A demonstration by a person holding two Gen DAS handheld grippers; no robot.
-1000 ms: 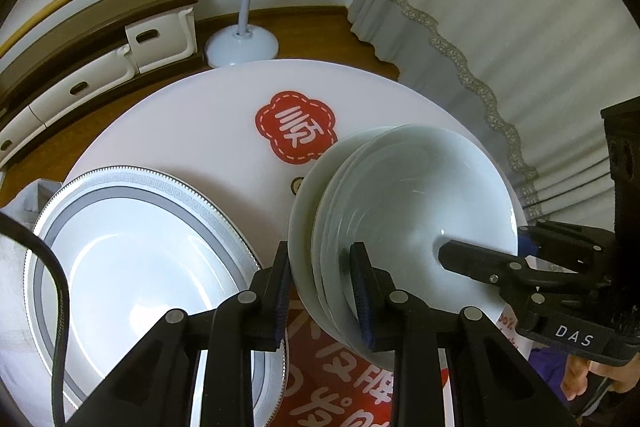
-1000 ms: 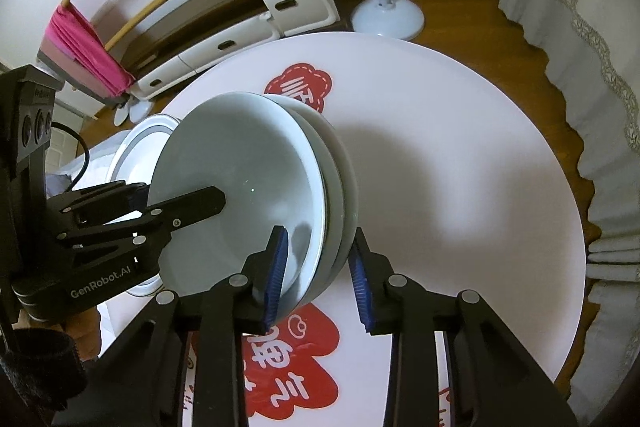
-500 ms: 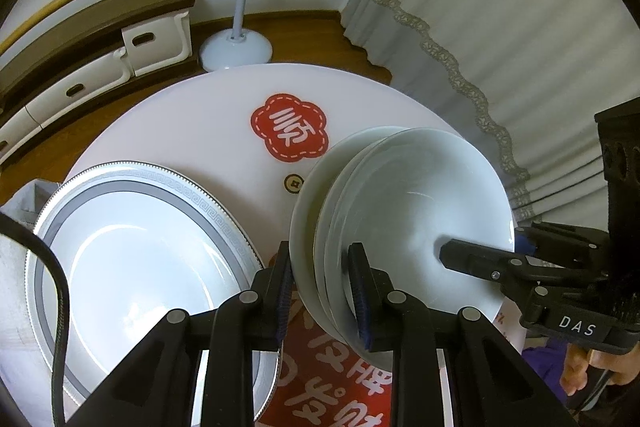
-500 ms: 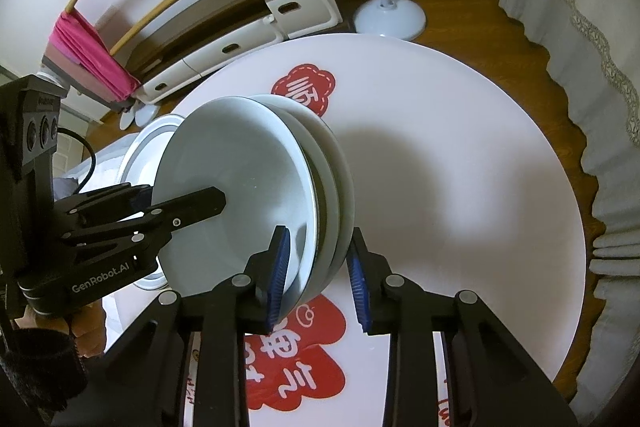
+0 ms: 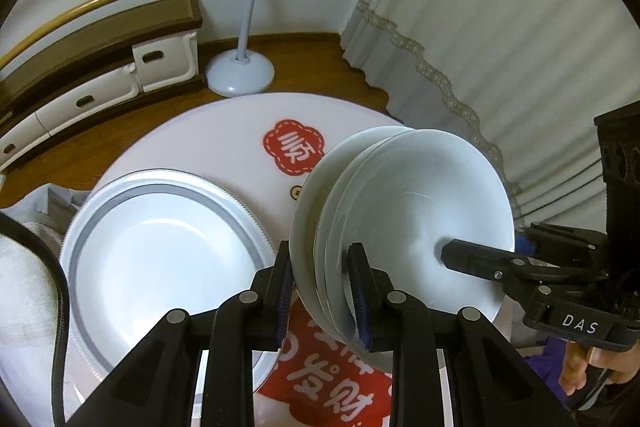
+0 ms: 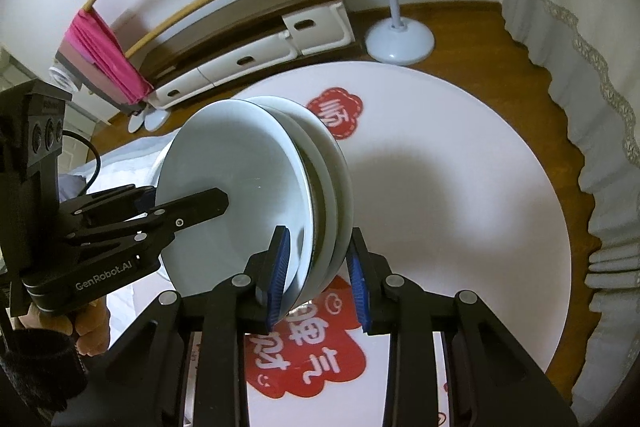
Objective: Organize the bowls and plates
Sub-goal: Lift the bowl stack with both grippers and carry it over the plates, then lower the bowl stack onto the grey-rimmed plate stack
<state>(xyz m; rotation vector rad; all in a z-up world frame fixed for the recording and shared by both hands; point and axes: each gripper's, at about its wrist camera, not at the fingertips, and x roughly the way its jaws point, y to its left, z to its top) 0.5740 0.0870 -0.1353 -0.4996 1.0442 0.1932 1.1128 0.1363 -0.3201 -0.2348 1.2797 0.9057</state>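
Note:
A stack of pale white bowls (image 5: 416, 211) (image 6: 240, 187) hangs in the air above the round white table (image 6: 460, 187), held from both sides. My left gripper (image 5: 322, 291) is shut on the stack's near rim. From the opposite side my right gripper (image 6: 318, 277) is shut on the rim too; it shows in the left wrist view as a black finger (image 5: 476, 259) lying inside the top bowl. A large plate with a grey patterned rim (image 5: 160, 259) lies flat on the table, to the left of the stack.
Red cloud-shaped stickers (image 5: 294, 151) (image 6: 304, 343) mark the table. Beyond it are a white stand base (image 6: 400, 41), low white drawers (image 6: 256, 55), a pink cloth (image 6: 108, 59) and a grey curtain (image 5: 480, 47). White cloth (image 5: 24, 267) lies at the left edge.
Both grippers have risen with the bowl stack held between them; the table and the grey-rimmed plate look farther below than a second ago. The grips have not changed.

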